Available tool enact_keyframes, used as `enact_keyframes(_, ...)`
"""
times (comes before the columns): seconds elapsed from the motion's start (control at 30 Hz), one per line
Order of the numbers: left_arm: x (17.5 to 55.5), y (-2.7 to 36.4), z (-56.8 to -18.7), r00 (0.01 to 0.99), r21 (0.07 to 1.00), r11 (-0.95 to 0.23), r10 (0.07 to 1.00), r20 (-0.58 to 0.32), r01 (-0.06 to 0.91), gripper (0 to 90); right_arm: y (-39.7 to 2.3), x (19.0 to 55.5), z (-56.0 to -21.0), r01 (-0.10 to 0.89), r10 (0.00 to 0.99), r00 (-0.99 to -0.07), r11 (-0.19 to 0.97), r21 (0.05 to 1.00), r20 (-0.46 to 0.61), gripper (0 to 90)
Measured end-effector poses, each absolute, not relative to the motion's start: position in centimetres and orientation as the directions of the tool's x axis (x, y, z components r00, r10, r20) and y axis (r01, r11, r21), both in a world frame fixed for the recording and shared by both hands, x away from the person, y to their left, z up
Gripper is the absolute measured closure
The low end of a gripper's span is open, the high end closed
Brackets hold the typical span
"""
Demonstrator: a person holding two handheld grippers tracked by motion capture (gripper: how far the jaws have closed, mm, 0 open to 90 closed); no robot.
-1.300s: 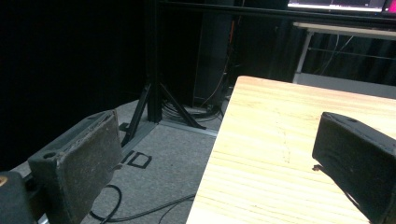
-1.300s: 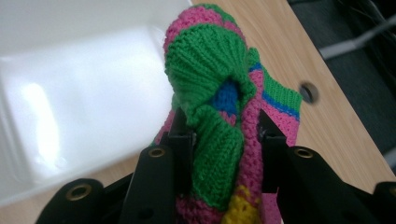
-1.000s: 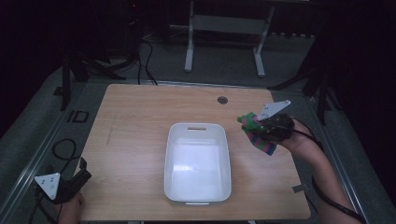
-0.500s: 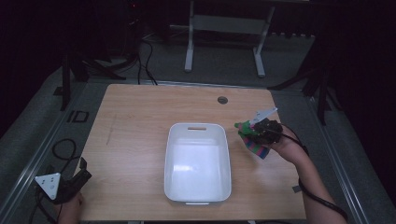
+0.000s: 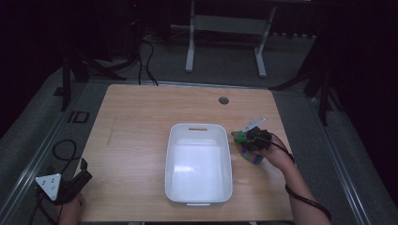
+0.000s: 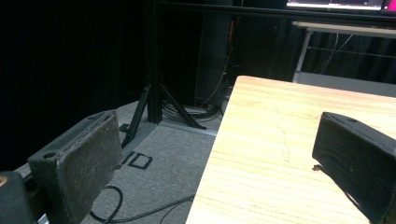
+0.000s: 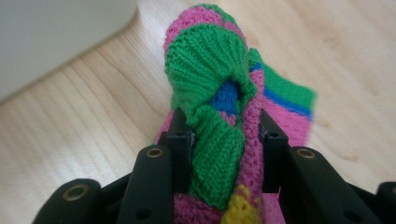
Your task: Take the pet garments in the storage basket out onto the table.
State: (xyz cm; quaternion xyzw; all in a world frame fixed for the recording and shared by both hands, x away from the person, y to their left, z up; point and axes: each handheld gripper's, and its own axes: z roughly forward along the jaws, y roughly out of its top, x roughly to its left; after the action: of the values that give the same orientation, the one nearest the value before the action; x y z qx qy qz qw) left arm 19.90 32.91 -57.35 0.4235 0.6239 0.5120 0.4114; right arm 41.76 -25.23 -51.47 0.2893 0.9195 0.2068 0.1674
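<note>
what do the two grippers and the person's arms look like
Both grippers are black with two blocky jaws. The left gripper carries a grey three-cornered plate with small dots; the right gripper has a pale plate, and brass-coloured screws show in its own view. A thin black cable trails along the bare right forearm.

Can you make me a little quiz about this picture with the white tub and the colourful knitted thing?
1. True or false: the white tub holds something.
2. What does the right gripper clamp? A) striped knitted cloth B) spoon C) cable
3. Fill in: the left gripper has its jaws ____, with nothing between them.

Key: 1 false, it looks empty; 2 A; 3 open.
</note>
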Motion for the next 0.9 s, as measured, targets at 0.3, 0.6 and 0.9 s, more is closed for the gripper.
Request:
enact_keyframes(0.3,19.9,32.9,-57.4,-0.301,0.988,0.117,0.950,-0.081,0.105,1.9,-24.7,42.1,-52.8,0.496,0.621,-0.769,0.728,0.474,-0.150,46.3)
enact_keyframes(0.6,19.9,32.9,-57.4,-0.301,0.988,0.116,0.950,-0.080,0.104,1.9,-25.8,40.6,-49.9,0.486,0.640,-0.757,0.685,0.544,-0.130,19.9)
enact_keyframes(0.9,19.9,32.8,-57.4,-0.304,0.988,0.115,0.950,-0.078,0.105,1.9,-30.1,37.8,-48.1,0.496,0.716,-0.690,0.576,0.649,-0.108,15.1)
